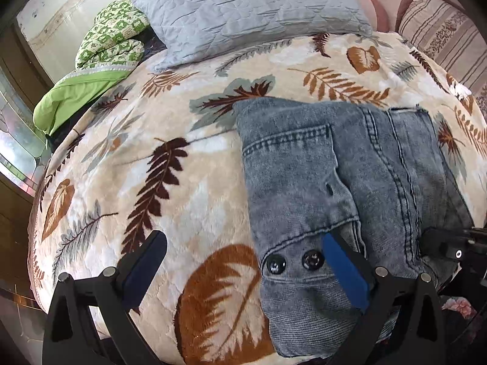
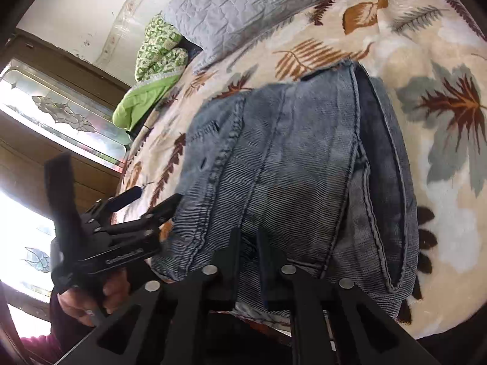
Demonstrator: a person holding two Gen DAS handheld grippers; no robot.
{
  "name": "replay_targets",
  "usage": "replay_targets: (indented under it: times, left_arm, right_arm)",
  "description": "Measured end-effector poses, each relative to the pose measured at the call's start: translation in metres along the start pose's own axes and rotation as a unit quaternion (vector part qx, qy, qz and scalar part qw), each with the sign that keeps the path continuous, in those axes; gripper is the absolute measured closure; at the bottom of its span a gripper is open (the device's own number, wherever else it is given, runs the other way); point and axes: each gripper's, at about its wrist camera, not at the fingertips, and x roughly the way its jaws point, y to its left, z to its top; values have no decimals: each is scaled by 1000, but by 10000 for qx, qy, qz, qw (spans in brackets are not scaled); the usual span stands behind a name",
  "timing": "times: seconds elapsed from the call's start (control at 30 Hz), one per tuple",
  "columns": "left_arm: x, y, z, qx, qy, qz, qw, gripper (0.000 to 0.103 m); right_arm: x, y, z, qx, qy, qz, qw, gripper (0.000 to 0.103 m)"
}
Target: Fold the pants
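We spread the left hand-held gripper (image 1: pixel 243 261) around the jeans' (image 1: pixel 334 167) waistband at six o'clock; the right hand-held gripper (image 2: pixel 248 237), nearly pressed together, pinches denim to steady the fold.

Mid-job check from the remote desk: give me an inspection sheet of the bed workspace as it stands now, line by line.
Surface: leaf-print blanket covering the bed, soft and slightly rumpled.
Job's things: blue jeans folded into a compact stack near the bed's front edge, two dark buttons showing.
Clutter: grey quilted pillow, green patterned quilt and a striped cushion, all at the far side, apart from the jeans.
Grippers: left claw open wide, one finger on the jeans, the other over bare blanket; right claw nearly closed at the jeans' near edge; a pinch of denim cannot be confirmed.
Cables: nothing seen.
Surroundings: white wall, wooden frame with patterned glass panels.
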Motion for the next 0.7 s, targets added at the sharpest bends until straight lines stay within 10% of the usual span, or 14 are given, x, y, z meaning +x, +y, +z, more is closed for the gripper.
replay_targets:
  times: [0.7]
  left_arm:
    - [-56,-3,-8,145,-698,174,9973,2]
  right_arm:
    - [3,-11,-19,-234,-366,158,9989,88]
